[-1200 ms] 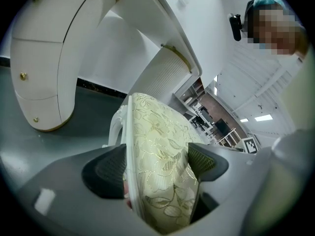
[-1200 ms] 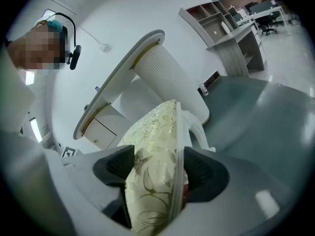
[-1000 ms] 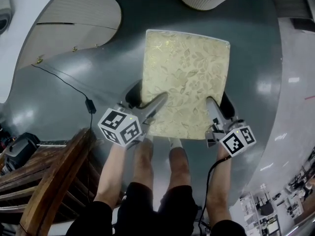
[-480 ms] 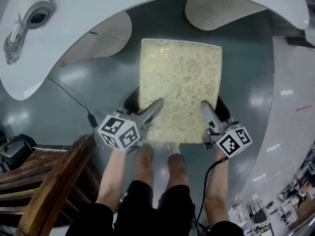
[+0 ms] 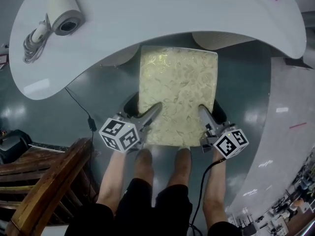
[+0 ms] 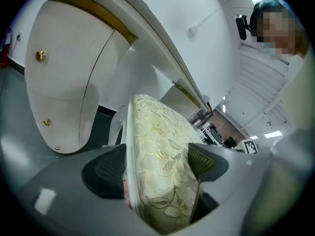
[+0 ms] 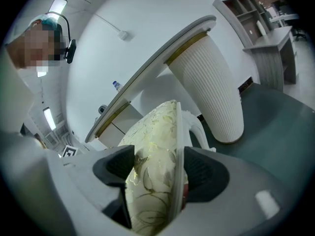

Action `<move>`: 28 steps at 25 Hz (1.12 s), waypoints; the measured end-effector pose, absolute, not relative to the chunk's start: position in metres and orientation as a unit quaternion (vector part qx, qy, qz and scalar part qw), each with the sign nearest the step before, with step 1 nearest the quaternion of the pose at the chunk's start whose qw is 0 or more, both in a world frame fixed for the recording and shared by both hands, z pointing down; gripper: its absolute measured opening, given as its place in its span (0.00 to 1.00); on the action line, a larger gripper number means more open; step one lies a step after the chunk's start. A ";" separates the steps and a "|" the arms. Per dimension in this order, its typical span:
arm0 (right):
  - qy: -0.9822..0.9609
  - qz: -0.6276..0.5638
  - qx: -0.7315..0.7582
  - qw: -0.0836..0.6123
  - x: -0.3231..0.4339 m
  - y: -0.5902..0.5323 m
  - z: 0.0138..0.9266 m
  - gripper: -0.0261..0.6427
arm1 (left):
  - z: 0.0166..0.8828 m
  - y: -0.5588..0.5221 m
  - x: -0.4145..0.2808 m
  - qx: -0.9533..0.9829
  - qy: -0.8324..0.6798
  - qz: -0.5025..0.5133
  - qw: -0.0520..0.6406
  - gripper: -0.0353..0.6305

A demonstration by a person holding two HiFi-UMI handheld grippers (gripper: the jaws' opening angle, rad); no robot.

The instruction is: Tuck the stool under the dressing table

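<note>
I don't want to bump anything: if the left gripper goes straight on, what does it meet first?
The left gripper, shut on the stool, points into the opening under the dressing table. That way looks free as far as shown; the knobbed cabinet stands to its left. Depth behind is unclear.

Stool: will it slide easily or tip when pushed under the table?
The stool probably slides readily: the floor looks smooth and glossy. Its padded seat edge likely gives a little where the left gripper and right gripper clamp it.
</note>
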State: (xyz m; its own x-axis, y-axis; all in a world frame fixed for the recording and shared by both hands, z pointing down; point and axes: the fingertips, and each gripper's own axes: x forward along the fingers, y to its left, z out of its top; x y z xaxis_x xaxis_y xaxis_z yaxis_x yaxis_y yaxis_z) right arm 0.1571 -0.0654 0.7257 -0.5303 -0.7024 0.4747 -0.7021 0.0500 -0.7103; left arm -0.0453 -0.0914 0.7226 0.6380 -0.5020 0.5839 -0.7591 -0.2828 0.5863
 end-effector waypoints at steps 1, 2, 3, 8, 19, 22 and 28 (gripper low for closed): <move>0.718 -0.486 -0.499 0.000 0.159 -0.061 0.724 0.50 | 0.725 -0.093 -0.042 0.794 -0.385 0.143 0.448 0.66; 0.712 -0.484 -0.508 0.000 0.160 -0.057 0.723 0.50 | 0.726 -0.093 -0.041 0.798 -0.375 0.142 0.450 0.66; 0.711 -0.484 -0.510 -0.001 0.160 -0.056 0.722 0.50 | 0.726 -0.092 -0.041 0.798 -0.373 0.141 0.452 0.66; 0.728 -0.482 -0.489 -0.009 0.157 -0.065 0.718 0.50 | 0.722 -0.090 -0.046 0.789 -0.398 0.128 0.451 0.66; 0.746 -0.476 -0.465 -0.016 0.156 -0.069 0.725 0.50 | 0.728 -0.082 -0.049 0.780 -0.422 0.106 0.450 0.66; 0.750 -0.473 -0.463 -0.015 0.155 -0.069 0.724 0.50 | 0.727 -0.080 -0.049 0.780 -0.425 0.103 0.447 0.66; 0.757 -0.461 -0.462 -0.011 0.155 -0.070 0.722 0.50 | 0.725 -0.080 -0.050 0.785 -0.426 0.093 0.440 0.66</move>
State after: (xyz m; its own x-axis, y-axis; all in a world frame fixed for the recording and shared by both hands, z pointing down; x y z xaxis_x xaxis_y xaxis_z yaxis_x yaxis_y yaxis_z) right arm 0.1552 -0.0698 0.7223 -0.5724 -0.6901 0.4429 -0.7103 0.1475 -0.6882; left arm -0.0501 -0.0801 0.7254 0.6203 -0.5869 0.5204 -0.7505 -0.2511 0.6113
